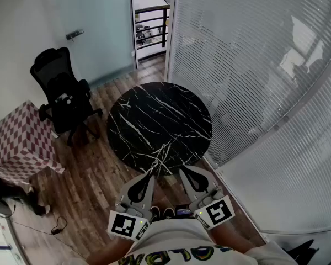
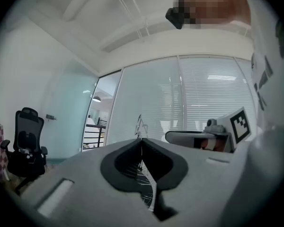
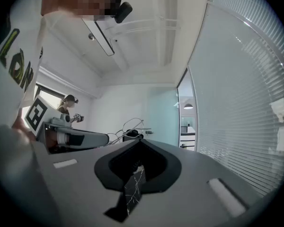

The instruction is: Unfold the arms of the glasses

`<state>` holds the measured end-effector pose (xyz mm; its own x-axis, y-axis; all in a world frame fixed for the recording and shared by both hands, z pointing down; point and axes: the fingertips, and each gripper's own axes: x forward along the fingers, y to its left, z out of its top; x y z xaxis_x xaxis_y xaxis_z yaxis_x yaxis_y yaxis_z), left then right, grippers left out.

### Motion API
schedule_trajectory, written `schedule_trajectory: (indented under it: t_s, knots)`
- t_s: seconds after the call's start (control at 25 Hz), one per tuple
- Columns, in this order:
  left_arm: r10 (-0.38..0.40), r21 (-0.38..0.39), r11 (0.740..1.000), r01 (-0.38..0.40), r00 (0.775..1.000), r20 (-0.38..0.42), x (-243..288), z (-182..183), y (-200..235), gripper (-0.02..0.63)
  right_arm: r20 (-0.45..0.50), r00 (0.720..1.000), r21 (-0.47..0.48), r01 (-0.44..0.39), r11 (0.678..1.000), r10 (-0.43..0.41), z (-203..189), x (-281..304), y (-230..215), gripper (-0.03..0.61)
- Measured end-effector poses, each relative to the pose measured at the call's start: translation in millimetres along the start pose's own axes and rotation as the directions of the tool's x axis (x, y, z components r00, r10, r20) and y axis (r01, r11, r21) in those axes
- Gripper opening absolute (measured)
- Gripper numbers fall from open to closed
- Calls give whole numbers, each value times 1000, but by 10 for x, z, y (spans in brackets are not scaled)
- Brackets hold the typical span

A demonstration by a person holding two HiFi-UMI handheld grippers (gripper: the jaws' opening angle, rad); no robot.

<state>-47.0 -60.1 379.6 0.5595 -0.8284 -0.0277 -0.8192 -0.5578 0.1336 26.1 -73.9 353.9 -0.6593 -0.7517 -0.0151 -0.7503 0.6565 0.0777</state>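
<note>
My left gripper (image 1: 152, 175) low centre in the head view, jaws pressed together on thin wire glasses (image 2: 140, 123), mere faint lines past the tip, my right gripper (image 1: 182, 170) just beside it, closed, empty, black table (image 1: 154, 112) above, half-hidden beneath both.

- A round black surface (image 1: 160, 123) veined with white stands at the centre of the frame, on a wooden plank floor (image 1: 94, 175).
- A black office chair (image 1: 60, 93) is at upper left, near the surface.
- A red-and-white chequered cloth (image 1: 19, 142) sits at the left edge.
- A glass wall with blinds (image 1: 265, 65) fills the right side.
</note>
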Motion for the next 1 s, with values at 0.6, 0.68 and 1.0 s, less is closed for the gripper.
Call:
schedule_trajectory:
  t_s: [0.6, 0.68, 1.0]
  knots:
    - [-17, -6, 1000, 17, 1000, -11, -57, 4, -94, 5, -202, 979, -367, -86, 926, 11, -118, 21, -24, 19]
    - [-21, -5, 1000, 21, 1000, -14, -72, 4, -103, 5, -210, 978, -435, -90, 896, -4, -100, 48, -13, 23]
    - [-31, -16, 999, 30, 998, -63, -102, -135, -57, 5, -261, 965, -696, -170, 698, -25, -184, 177, 35, 29]
